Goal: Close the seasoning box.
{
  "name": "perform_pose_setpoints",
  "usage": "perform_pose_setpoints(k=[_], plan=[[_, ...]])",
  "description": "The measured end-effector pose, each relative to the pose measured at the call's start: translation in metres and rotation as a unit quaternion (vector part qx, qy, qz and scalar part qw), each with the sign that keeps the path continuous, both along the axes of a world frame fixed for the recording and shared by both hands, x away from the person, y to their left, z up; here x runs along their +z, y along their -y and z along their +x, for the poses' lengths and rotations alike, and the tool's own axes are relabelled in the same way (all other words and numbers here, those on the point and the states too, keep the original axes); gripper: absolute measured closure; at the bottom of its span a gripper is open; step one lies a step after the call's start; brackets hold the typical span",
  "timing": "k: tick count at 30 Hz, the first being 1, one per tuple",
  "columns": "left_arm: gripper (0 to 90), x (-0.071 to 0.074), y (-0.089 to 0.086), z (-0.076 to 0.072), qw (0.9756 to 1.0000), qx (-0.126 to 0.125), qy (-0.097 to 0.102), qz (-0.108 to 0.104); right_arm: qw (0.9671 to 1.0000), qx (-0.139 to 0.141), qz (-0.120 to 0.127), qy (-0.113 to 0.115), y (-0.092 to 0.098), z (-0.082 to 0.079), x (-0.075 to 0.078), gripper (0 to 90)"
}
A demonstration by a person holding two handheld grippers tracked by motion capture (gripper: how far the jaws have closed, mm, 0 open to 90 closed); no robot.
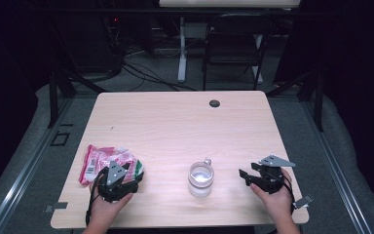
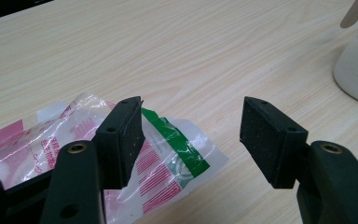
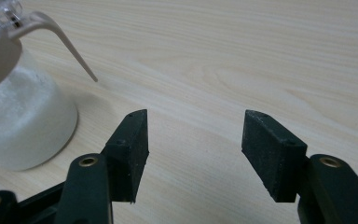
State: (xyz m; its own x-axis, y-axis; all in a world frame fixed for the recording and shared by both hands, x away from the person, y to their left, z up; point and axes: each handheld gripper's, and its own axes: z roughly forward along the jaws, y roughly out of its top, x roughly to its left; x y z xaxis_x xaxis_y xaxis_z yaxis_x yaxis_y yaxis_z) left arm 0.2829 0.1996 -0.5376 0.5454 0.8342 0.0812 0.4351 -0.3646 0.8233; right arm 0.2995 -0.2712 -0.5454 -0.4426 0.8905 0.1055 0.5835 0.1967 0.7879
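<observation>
Near the front-left corner of the wooden surface (image 1: 175,122) lies a crinkled plastic packet (image 1: 102,163), clear film printed in pink and red with a green band at one end. The left tongs (image 1: 139,173) rest over its right end, held by the person's left hand (image 1: 108,207) coming in across the front edge. In the left gripper view the packet (image 2: 168,158) lies flat beneath and beside the left-hand jaw, its green-striped corner reaching into the gap; the jaws stand wide apart and neither pad presses on the film, so these tongs (image 2: 191,135) are open and hold nothing.

Toward the middle of the front edge stands a clear glass jar (image 1: 201,179) with a hinged lid and a wire clasp, white powder inside.

Near the front-right corner, the right tongs (image 1: 243,176) point left toward the jar, well apart from it, gripped by the right hand (image 1: 276,197). In the right gripper view the jar (image 3: 18,116) stands beyond the left-hand jaw, and these tongs (image 3: 193,140) gape open over bare wood.
</observation>
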Motion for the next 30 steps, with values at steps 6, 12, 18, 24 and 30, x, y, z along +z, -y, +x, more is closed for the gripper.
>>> perform_pose_setpoints(k=[6,12,18,24,30], plan=[[39.2,-0.001,0.0,0.0,1.0,-0.003,-0.002,0.005,0.9998,-0.005,0.011,-0.014,0.003,0.003,-0.008,41.1],[39.1,-0.002,0.001,0.001,1.0,-0.003,-0.003,0.009,0.9999,-0.011,-0.003,-0.009,0.0,0.005,-0.011,41.3],[39.1,-0.003,0.002,0.001,0.9999,-0.004,-0.004,0.012,0.9999,-0.011,0.0,-0.011,-0.001,0.007,-0.012,41.3],[39.1,-0.004,0.002,0.002,0.9999,-0.005,-0.006,0.014,0.9999,-0.008,0.0,-0.012,-0.003,0.008,-0.013,41.2],[39.1,-0.005,0.003,0.002,0.9998,-0.006,-0.007,0.016,0.9999,-0.006,0.001,-0.013,-0.003,0.008,-0.014,41.2]])
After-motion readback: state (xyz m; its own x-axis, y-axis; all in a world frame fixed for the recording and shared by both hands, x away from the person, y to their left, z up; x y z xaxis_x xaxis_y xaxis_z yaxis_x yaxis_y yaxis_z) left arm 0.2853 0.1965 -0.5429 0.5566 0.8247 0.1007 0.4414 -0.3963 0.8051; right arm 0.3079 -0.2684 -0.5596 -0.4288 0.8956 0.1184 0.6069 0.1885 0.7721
